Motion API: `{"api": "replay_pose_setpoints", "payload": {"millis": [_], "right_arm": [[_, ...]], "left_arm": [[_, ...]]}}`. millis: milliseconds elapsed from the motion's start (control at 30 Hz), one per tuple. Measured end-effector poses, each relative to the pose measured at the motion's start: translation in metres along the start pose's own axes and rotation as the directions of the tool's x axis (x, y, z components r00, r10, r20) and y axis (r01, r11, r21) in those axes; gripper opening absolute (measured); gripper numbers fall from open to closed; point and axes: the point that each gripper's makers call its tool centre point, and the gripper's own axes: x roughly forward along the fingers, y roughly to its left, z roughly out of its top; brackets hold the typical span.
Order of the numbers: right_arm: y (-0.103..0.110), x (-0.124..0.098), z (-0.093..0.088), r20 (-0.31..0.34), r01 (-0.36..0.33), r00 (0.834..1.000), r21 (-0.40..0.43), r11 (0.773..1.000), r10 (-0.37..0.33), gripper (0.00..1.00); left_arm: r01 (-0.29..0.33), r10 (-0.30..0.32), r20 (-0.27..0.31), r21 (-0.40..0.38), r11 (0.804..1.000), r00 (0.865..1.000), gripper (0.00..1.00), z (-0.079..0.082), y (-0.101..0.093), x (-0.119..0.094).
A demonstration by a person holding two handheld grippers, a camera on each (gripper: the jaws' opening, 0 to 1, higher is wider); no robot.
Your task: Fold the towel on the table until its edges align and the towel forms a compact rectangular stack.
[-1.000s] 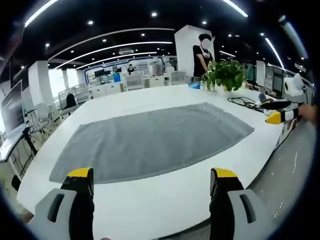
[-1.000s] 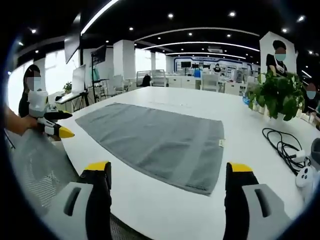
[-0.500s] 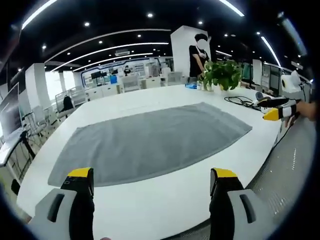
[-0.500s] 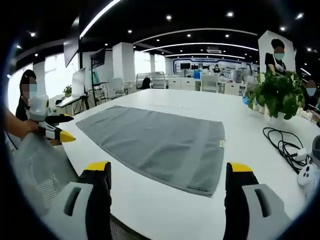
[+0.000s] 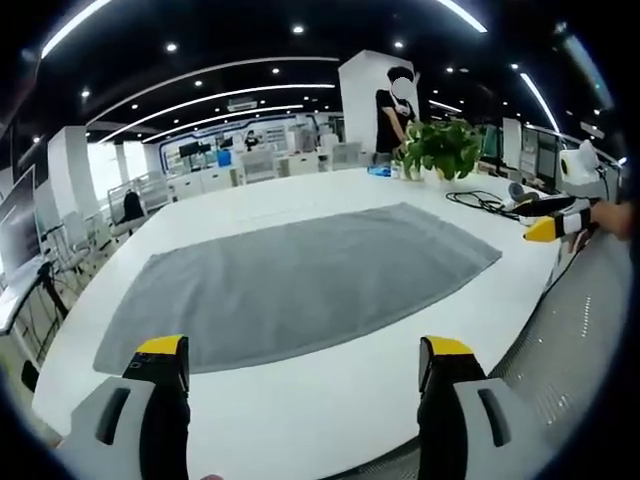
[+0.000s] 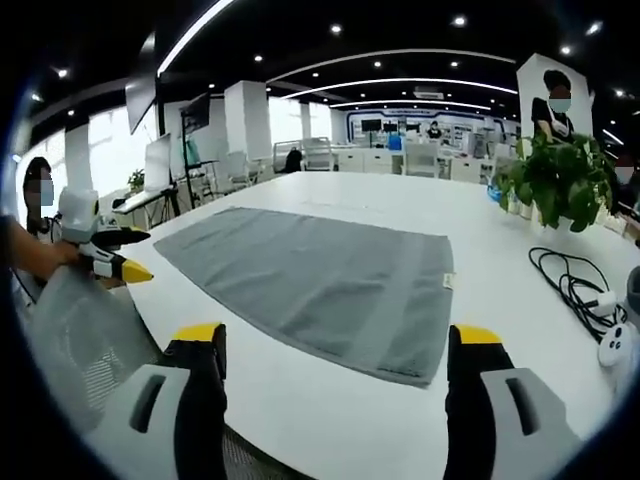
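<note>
Towel (image 5: 300,285) flat, unfolded on table (image 5: 330,400). Left tool (image 5: 300,375) and right tool (image 6: 335,360) spread, empty; we pinch both near-edge corners together.

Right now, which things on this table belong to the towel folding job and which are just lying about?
For the job:
grey towel, spread flat
left gripper
right gripper

Lying about:
potted plant
black cable
white controller

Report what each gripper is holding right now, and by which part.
Nothing is held. Both the left gripper and right gripper are open, short of the flat grey towel.
</note>
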Motion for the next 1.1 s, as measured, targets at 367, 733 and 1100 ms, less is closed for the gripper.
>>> {"api": "replay_pose_setpoints", "payload": {"millis": [367,733,1100], "right_arm": [[0.0009,0.0016,-0.0021,-0.014,-0.006,1.000,0.010,1.000,0.006,0.91],[0.0042,0.0016,-0.0056,-0.031,-0.023,0.999,0.001,1.000,0.023,0.89],[0.0023,0.0007,-0.0066,-0.031,-0.017,0.999,0.015,1.000,0.018,0.89]], "left_arm": [[-0.007,0.007,0.000,-0.002,1.000,1.000,0.96,-0.0004,0.0025,0.0001],[-0.020,0.020,0.002,-0.012,1.000,1.000,0.95,-0.0013,0.0043,-0.0008],[-0.014,0.014,-0.006,-0.008,1.000,1.000,0.94,-0.0024,0.0016,-0.0013]]}}
